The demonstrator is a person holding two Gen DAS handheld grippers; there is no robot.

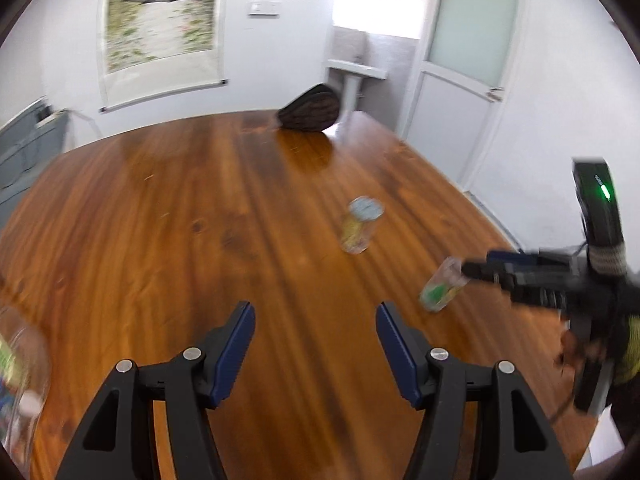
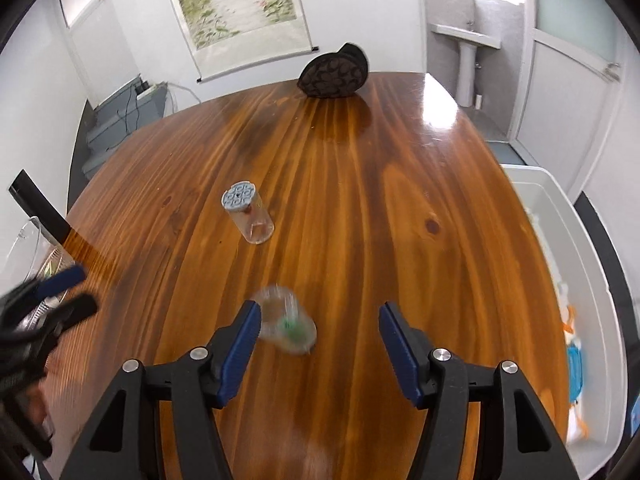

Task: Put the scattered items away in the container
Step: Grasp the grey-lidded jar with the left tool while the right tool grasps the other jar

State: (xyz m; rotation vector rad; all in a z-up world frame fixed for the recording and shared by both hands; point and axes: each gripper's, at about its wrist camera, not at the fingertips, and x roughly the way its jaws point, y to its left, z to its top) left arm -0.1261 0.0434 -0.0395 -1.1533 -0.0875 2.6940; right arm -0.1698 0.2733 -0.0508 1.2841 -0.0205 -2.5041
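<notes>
Right gripper (image 2: 320, 332) jaws apart, blurred clear jar (image 2: 288, 326) between, unclamped; left gripper (image 1: 316, 340) jaws apart, empty. White bin (image 2: 576, 280) cut off beside surface (image 2: 400, 200); contents indistinct.

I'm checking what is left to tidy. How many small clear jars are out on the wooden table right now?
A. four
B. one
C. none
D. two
D: the right wrist view shows a clear jar with a blue-grey lid standing mid-table and a blurred clear jar with green inside lying just ahead of the right claw, both on the wooden table.
</notes>
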